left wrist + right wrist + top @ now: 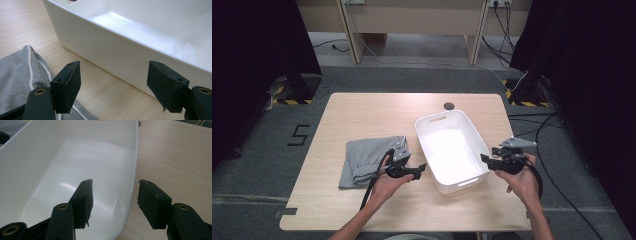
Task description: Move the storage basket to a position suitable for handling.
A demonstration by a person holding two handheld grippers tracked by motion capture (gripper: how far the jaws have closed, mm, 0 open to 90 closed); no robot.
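Observation:
An empty white plastic bin [472,127] stands right of the table's middle, its long sides running away from me. A folded grey garment [367,157] lies to its left. My left gripper [421,169] hovers between garment and bin, open, jaws level and pointing at the bin's left wall [120,47]. In the left gripper view nothing lies between its pads [113,85], and the grey garment [17,75] sits below left. My right gripper [484,159] is at the bin's right rim. In the right gripper view [115,200] its jaws straddle that rim [133,165] without touching it.
The light wooden table [362,110] has a small dark round cap [449,105] behind the bin. Black curtains hang at both sides, and cables [557,150] run over the grey floor to the right. A cable trails from the left gripper toward the front edge.

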